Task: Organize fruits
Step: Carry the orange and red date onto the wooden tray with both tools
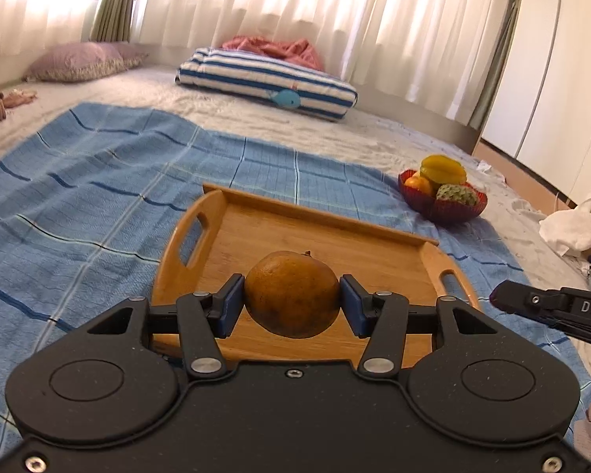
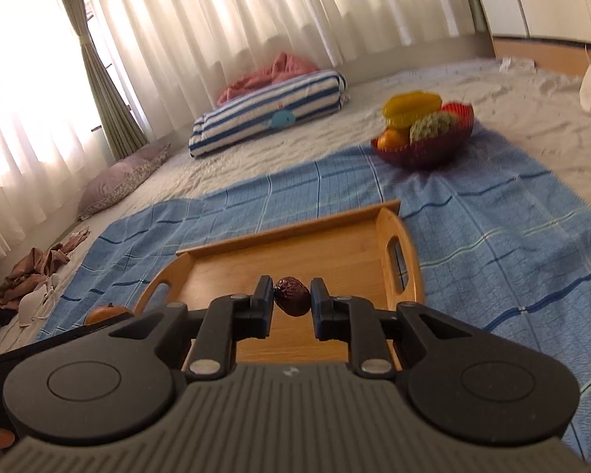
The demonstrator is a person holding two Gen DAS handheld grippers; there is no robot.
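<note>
Fruits are mid-carry: left claw [image 1: 291, 299] clamps a brown orange [image 1: 291, 293] over the wooden tray [image 1: 374, 244], right claw [image 2: 292, 301] pinches a small dark wrinkly fruit [image 2: 292, 295] over it too. I'd lower both gently, spaced apart, before releasing. Red bowl [image 1: 445, 209] sits far right.

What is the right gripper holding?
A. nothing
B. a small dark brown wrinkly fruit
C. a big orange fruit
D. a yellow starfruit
B: in the right wrist view, the right gripper is closed on a small dark brown wrinkly fruit above the wooden tray; the orange fruit is in the left gripper.
</note>
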